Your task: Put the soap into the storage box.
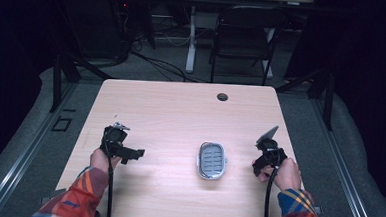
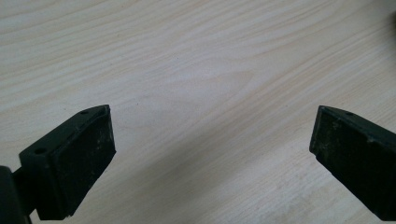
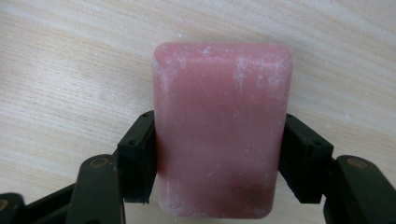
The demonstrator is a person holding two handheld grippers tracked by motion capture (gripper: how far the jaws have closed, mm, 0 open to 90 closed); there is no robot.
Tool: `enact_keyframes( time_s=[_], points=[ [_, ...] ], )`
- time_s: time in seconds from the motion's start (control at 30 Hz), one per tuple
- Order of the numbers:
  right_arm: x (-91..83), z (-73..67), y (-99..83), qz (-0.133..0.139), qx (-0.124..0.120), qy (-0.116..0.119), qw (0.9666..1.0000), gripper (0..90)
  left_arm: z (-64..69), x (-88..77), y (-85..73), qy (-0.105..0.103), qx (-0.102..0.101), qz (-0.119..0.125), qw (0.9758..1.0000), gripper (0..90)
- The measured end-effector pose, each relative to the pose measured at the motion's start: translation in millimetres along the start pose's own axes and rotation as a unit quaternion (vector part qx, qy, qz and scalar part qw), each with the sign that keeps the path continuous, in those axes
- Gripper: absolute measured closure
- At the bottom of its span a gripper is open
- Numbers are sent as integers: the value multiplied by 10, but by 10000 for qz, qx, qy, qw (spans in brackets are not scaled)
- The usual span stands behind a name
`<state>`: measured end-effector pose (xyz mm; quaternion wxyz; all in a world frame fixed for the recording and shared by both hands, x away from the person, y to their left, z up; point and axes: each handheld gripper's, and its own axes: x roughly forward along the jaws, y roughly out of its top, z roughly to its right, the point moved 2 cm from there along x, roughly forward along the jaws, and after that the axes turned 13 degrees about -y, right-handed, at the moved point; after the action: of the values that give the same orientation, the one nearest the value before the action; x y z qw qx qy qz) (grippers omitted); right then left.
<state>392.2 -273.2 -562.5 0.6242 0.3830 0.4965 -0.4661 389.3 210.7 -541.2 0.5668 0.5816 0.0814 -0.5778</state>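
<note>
Pink soap bar (image 3: 219, 130) clamped in right hand-held gripper (image 3: 219, 158); left hand-held gripper (image 2: 212, 144) agape; dish (image 1: 212, 161) between.

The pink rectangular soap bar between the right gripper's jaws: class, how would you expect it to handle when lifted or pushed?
The pink rectangular soap bar looks solid and keeps its shape between the right gripper's jaws, so probably stiff. Its smooth faces and rounded edges suggest it could slip. Flat-sided, it would likely slide on the pale wooden table rather than roll.
</note>
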Motion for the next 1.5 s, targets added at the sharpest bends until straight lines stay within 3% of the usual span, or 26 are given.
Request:
enact_keyframes(
  time_s=[0.53,0.57,0.63,0.73,0.83,0.9,0.97,1.03,1.07,1.13,1.27,1.33,1.43,1.5],
  points=[
    [10,8,-6,-25,44,33,10000,368,5,6,-1,3,12,-17,10000,1],
    [28,-6,-10,81,149,85,9998,368,5,8,-1,-2,13,-22,10000,1],
    [10,10,-4,-73,-43,-30,10000,369,7,9,-1,1,16,-20,10000,1],
    [21,-21,-9,5,82,10,10000,372,7,9,-2,3,13,-19,10000,1],
    [15,-2,-7,-45,-72,9,10000,373,8,8,-1,2,26,-20,10000,1],
    [10,0,-9,-96,-64,75,9999,373,9,7,-1,-1,16,-15,10000,1],
    [19,-7,-20,58,62,144,9999,373,9,6,-1,-1,22,-16,10000,1],
    [-31,21,-17,-71,-55,118,9999,373,9,6,-2,1,28,-17,10000,1],
    [-35,15,-21,57,73,197,9998,373,10,5,-2,1,29,-16,10000,1],
    [-84,42,-22,36,-28,165,9999,373,11,8,-3,2,23,-17,10000,1],
    [-136,46,-30,111,23,204,9997,373,11,14,-2,5,28,-23,10000,1],
    [-153,63,-27,5,-120,153,9998,373,11,14,-2,4,30,-21,10000,1],
    [-140,44,-35,78,-13,202,9998,373,7,13,-3,6,31,-18,10000,1],
    [-163,53,-35,30,-112,185,9998,373,7,13,-3,5,30,-18,10000,1]
  ],
)
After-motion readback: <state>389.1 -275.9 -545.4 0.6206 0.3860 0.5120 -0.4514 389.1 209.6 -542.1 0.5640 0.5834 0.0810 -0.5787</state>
